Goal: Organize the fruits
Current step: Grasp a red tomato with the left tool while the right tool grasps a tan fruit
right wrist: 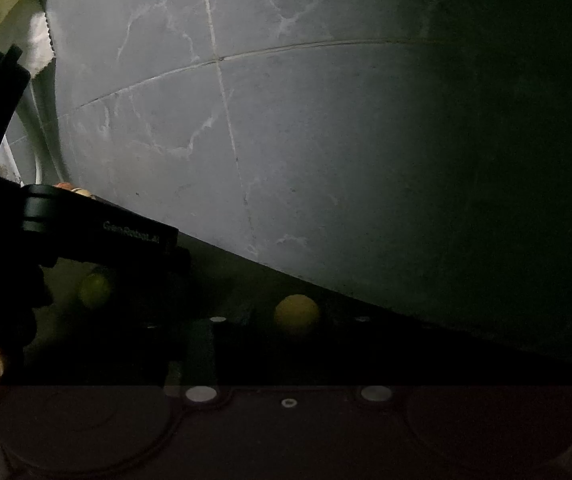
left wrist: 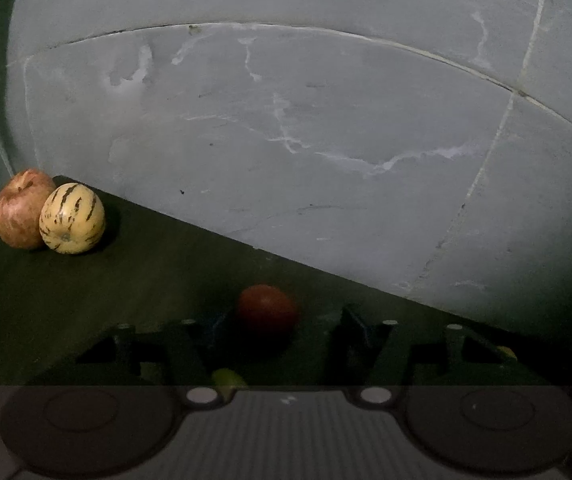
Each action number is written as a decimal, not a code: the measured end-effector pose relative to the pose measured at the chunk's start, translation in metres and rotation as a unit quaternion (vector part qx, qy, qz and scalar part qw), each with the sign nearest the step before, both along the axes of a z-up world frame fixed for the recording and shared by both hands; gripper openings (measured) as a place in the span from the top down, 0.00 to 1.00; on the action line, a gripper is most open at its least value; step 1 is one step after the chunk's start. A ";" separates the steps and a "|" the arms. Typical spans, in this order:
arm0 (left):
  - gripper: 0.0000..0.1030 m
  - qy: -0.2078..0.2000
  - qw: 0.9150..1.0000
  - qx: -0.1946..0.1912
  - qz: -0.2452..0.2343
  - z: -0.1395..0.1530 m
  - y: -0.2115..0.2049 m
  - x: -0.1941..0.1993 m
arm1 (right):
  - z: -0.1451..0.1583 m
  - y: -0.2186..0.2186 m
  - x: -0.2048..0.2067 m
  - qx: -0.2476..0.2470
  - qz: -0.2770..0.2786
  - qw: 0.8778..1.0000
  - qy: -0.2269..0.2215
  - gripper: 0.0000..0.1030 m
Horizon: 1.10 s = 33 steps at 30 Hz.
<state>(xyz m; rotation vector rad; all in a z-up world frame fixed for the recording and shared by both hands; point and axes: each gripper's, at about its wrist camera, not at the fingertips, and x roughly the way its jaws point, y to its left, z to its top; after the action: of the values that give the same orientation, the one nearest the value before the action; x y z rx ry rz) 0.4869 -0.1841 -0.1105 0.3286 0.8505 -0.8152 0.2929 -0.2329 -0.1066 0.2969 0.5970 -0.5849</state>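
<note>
Straddling a dim red fruit (left wrist: 268, 309) on the dark table (left wrist: 86, 300), the left gripper (left wrist: 282, 328) has its jaws spread. Beyond, at the far left edge, a red apple (left wrist: 20, 210), stem up, touches a striped yellow melon (left wrist: 72, 219). The right gripper (right wrist: 286, 332) faces a round yellow fruit (right wrist: 297, 314); its jaw state is too dark to tell.

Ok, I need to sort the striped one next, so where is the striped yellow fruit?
In the left wrist view, the striped yellow fruit sits at far left on the dark table, touching the red apple near the table's back edge.
</note>
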 end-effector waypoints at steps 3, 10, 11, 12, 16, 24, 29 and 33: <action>0.49 -0.005 1.000 0.003 0.005 -0.001 -0.001 0.000 | 0.000 0.001 0.001 -0.003 -0.001 1.000 0.001 0.73; 0.66 -0.002 1.000 -0.006 0.026 0.000 0.003 0.006 | 0.000 0.003 0.002 -0.005 0.004 1.000 0.002 0.73; 0.67 -0.001 1.000 -0.007 0.027 0.000 0.004 0.007 | 0.000 0.004 0.002 -0.004 0.005 1.000 0.002 0.73; 0.67 0.000 1.000 -0.007 0.028 0.000 0.005 0.008 | 0.001 0.003 0.001 -0.004 0.005 1.000 0.001 0.73; 0.67 0.007 1.000 -0.005 0.029 0.003 0.004 0.009 | 0.001 0.001 0.001 0.000 0.009 1.000 0.003 0.73; 0.67 -0.005 1.000 -0.007 0.026 0.024 0.013 -0.004 | 0.016 0.001 -0.001 0.000 0.026 1.000 -0.006 0.73; 0.67 -0.027 0.999 -0.020 0.033 0.053 0.025 -0.016 | 0.036 0.009 -0.007 -0.007 0.041 0.999 -0.026 0.73; 0.67 -0.049 0.997 -0.034 0.044 0.081 0.040 -0.030 | 0.057 0.018 -0.013 -0.016 0.059 0.997 -0.046 0.73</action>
<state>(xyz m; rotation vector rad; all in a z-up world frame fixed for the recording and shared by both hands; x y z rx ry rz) 0.4567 -0.1445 -0.0292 0.2658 0.7394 -0.7384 0.2798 -0.2144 -0.0500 0.2545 0.5120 -0.4650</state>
